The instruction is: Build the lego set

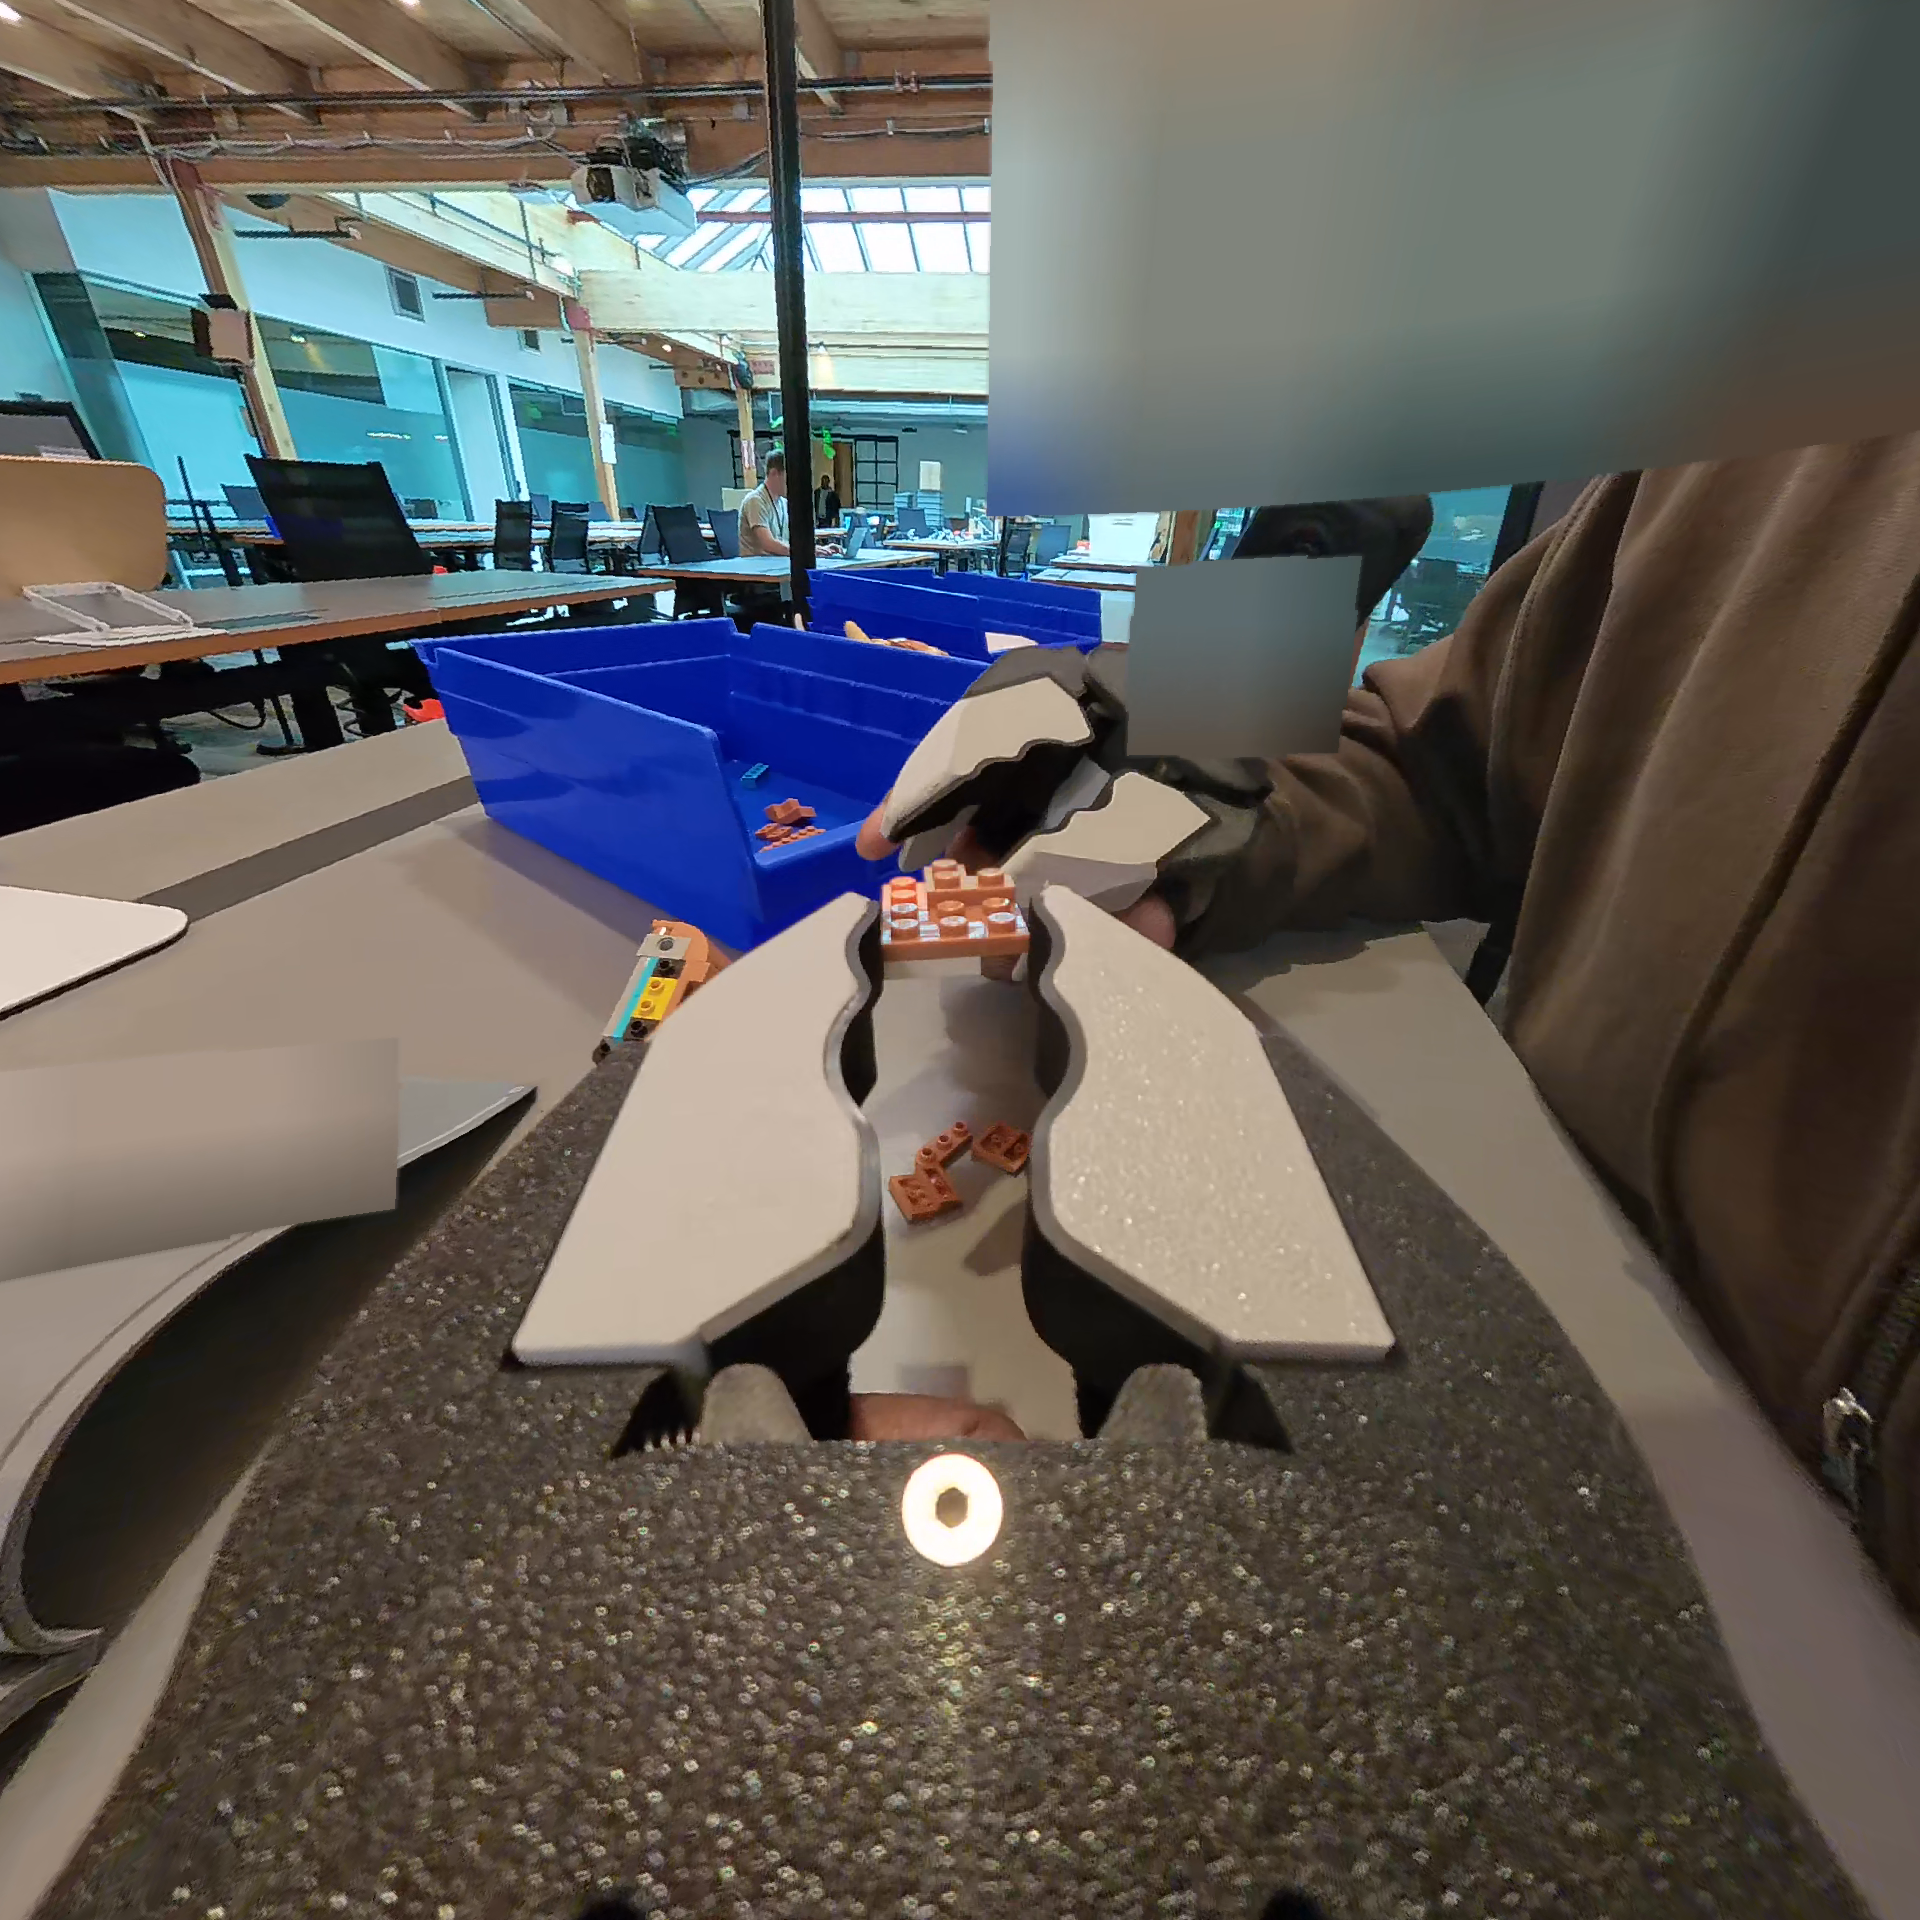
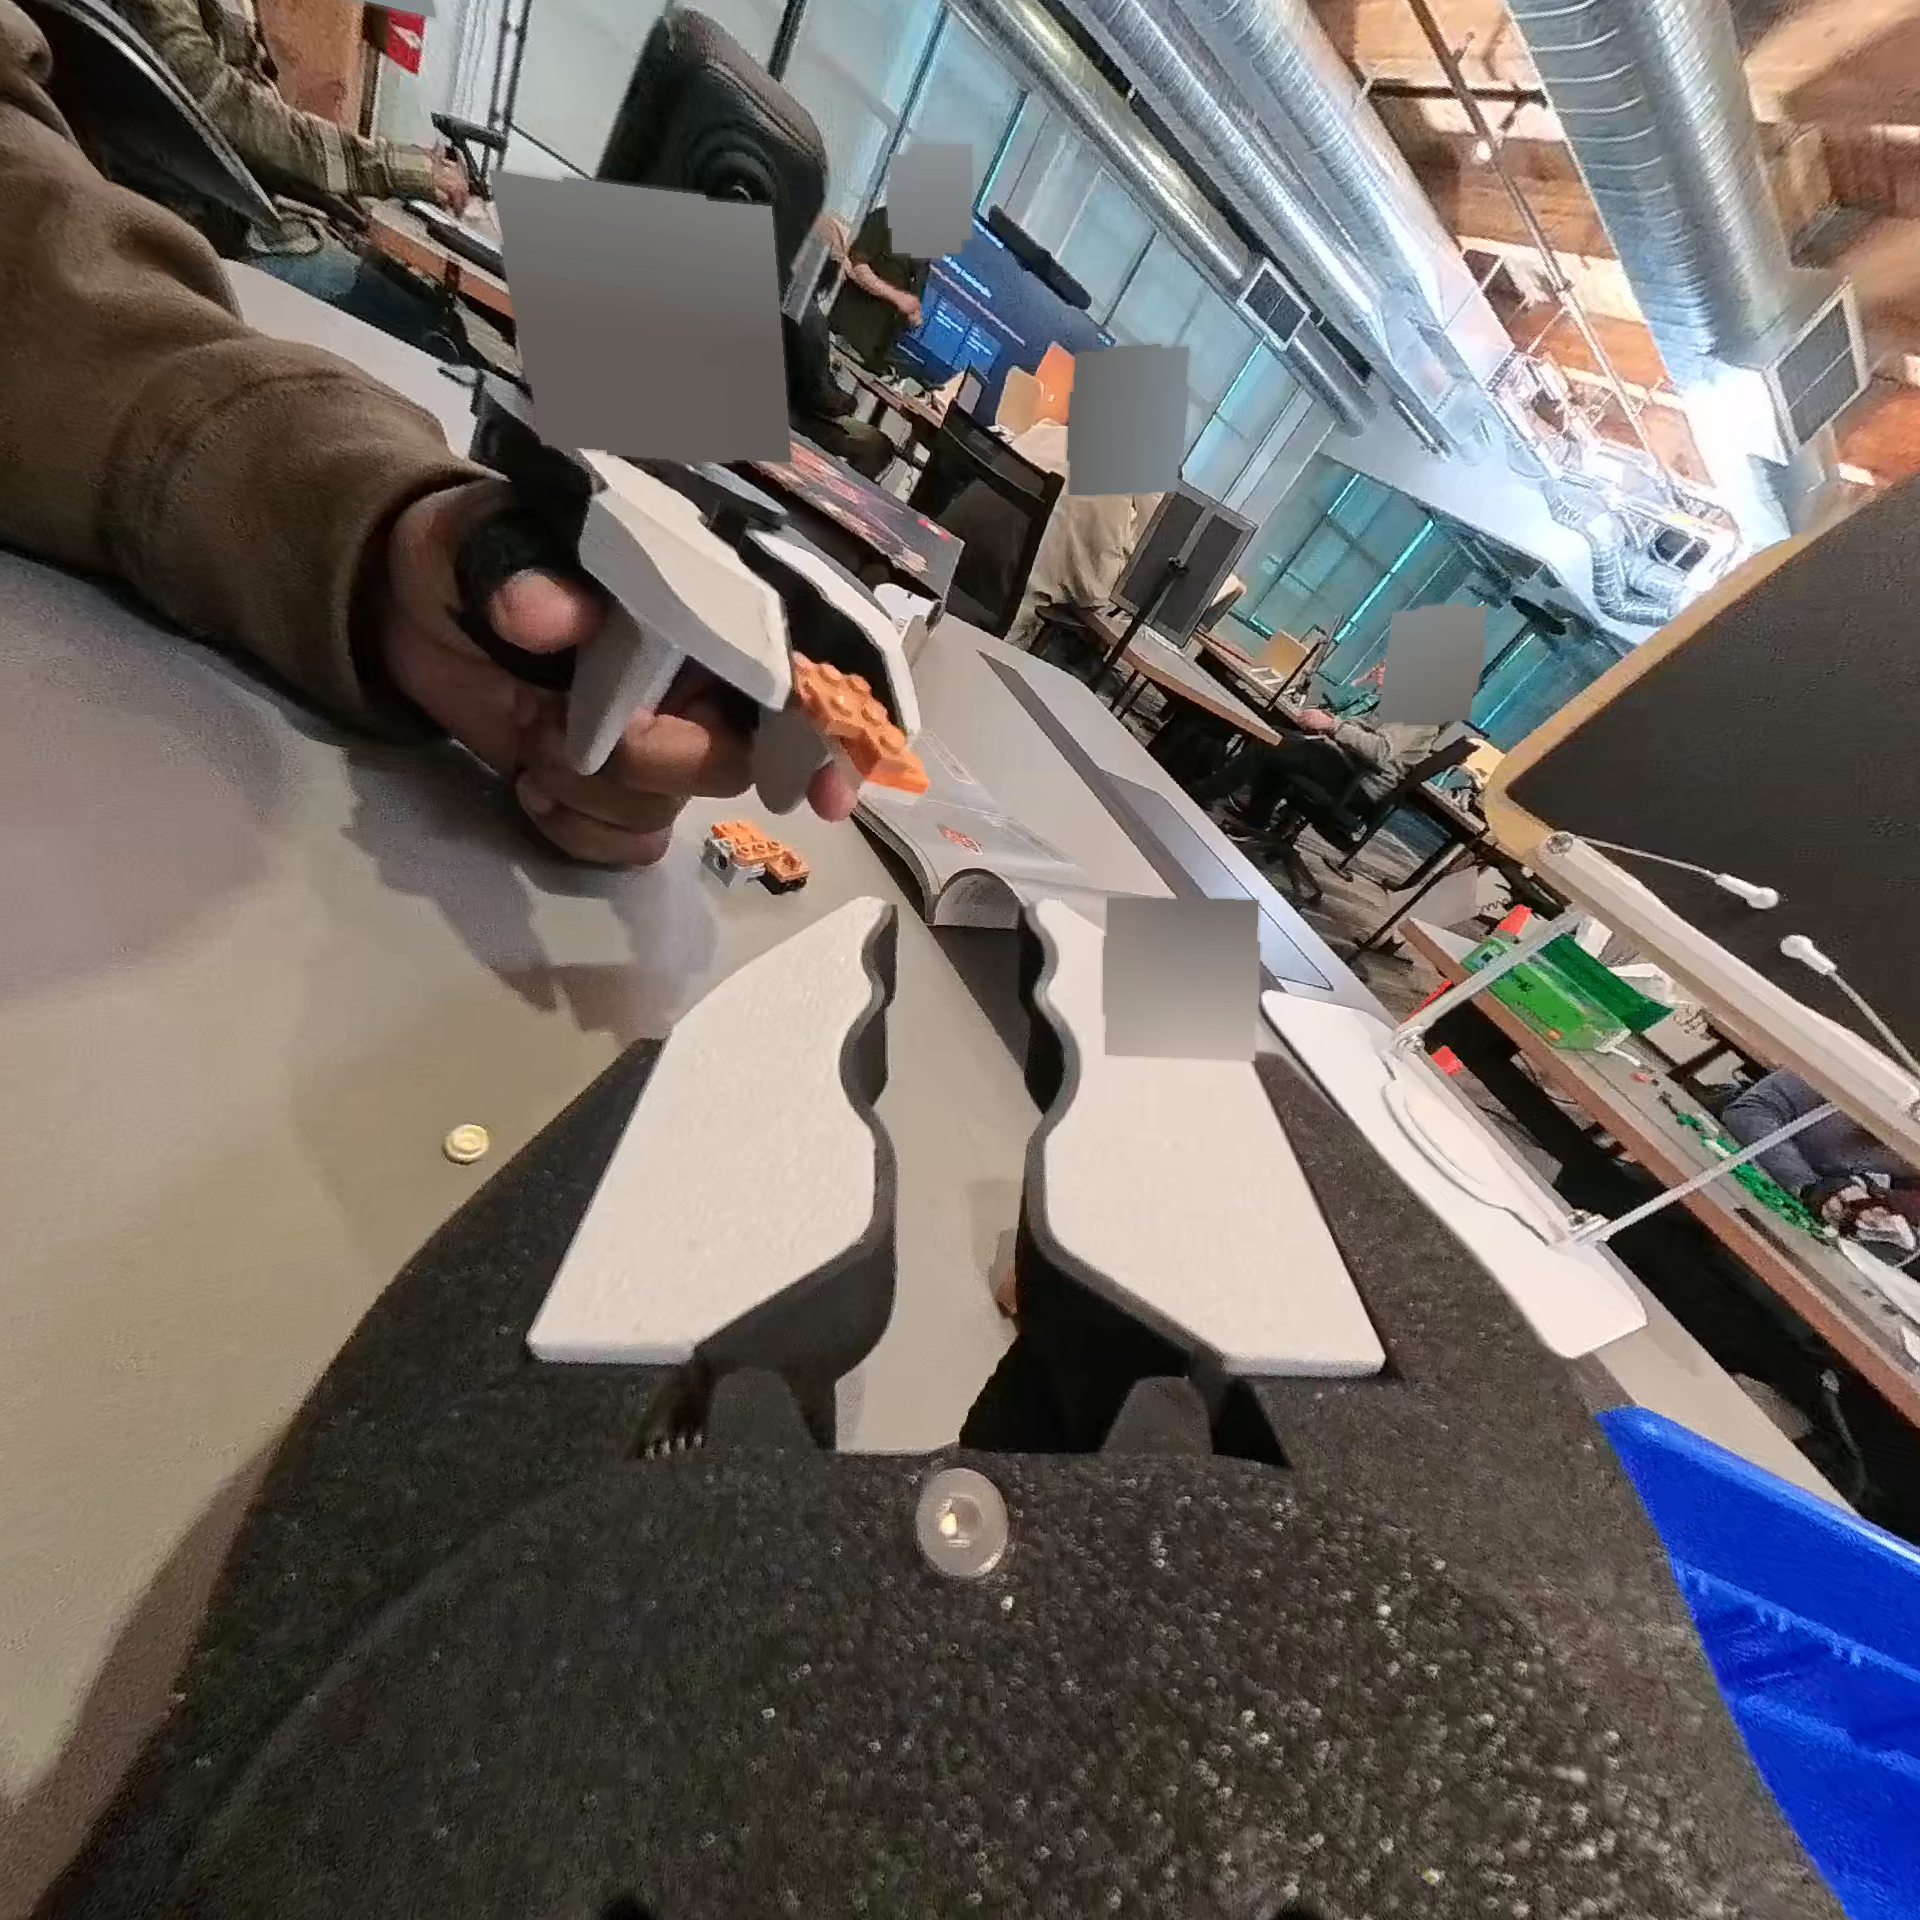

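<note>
Left wrist view. Saw the left gripper (image 1: pixel 961 914) clamped by its tips on an orange plate (image 1: pixel 951 925), studs up, held above the grey surface (image 1: pixel 416 935). Found the right gripper (image 1: pixel 966 847) just past the plate and slightly above it, fingers apart, nothing between them, with a brown sleeve (image 1: pixel 1558 779) behind. Noted three loose bricks (image 1: pixel 956 1164), brown, lying close together on the surface between the near fingers. Spotted a small build (image 1: pixel 660 987) of orange, yellow, teal and grey, lying on the surface left of the plate and just in front of a blue bin (image 1: pixel 603 769). Made out a few small pieces (image 1: pixel 784 821) on the bin floor, one blue and the rest brown.

Right wrist view. Saw the right gripper (image 2: pixel 961 914) with fingers parted and empty, low over the surface (image 2: pixel 208 1039). Found the left gripper (image 2: pixel 847 717) farther off, up and to the left, held in a hand (image 2: pixel 582 727) and pinching the orange plate (image 2: pixel 868 732), tilted here, clear of the surface. Noted the small build (image 2: pixel 753 852) on the surface below that plate, near the hand. Spotted an open booklet (image 2: pixel 977 831) lying just right of the build, beyond the parted tips. Picked out a small gold disc (image 2: pixel 464 1143) on the surface to the left, and a corner of the bin (image 2: pixel 1787 1662) at lower right.
</note>
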`<state>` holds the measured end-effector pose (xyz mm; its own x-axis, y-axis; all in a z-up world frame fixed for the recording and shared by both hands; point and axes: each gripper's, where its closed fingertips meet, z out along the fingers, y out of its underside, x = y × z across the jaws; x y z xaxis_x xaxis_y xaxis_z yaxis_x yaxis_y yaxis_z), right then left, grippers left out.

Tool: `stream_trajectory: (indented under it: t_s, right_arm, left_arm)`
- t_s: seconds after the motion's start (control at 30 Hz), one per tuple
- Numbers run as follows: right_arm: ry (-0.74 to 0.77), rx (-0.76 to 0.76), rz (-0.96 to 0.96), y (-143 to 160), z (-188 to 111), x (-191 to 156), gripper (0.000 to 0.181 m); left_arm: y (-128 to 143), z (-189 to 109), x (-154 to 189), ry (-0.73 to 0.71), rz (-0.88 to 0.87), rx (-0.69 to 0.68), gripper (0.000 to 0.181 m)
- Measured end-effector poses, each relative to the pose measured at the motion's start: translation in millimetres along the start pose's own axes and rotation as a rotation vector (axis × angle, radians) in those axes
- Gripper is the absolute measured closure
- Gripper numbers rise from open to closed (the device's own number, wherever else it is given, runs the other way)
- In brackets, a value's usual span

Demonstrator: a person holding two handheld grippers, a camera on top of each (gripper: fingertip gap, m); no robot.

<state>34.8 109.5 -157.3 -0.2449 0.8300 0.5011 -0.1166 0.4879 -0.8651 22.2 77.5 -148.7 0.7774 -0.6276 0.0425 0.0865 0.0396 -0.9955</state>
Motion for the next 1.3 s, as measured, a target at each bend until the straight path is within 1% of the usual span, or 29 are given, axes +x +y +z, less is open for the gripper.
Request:
stream_trajectory:
  t_s: [0.4,0.7,0.93,1.03,1.13,1.23,1.3]
  right_arm:
    - [0.018,-0.008,-0.019,5.9,-2.3,4.4,0.164]
    - [-0.012,-0.013,0.029,6.9,-3.1,2.6,0.167]
    - [-0.093,-0.056,0.092,1.8,-1.2,-7.9,0.164]
    - [-0.12,-0.134,0.054,11.9,-2.5,-5.5,0.164]
    - [-0.185,-0.253,0.057,34.1,-10.4,1.7,0.165]
    - [-0.315,-0.349,0.171,55.6,-21.8,-6.3,0.165]
    - [-0.37,-0.396,0.181,65.9,-26.2,-15.3,0.165]
  left_arm:
    - [-1.7,-1.4,-4.5,-0.044,0.061,-0.001,0.155]
    - [2.6,-0.2,-4.3,-0.049,0.092,-0.027,0.155]
    - [7.6,0.9,2.3,-0.024,0.126,-0.065,0.155]
    - [10.9,0.0,1.4,-0.033,0.155,-0.093,0.155]
    - [18.3,-1.3,-4.0,-0.056,0.156,-0.155,0.155]
    - [37.2,-3.2,-7.9,-0.055,0.161,-0.303,0.155]
    - [52.7,-5.8,-9.5,-0.048,0.165,-0.417,0.155]
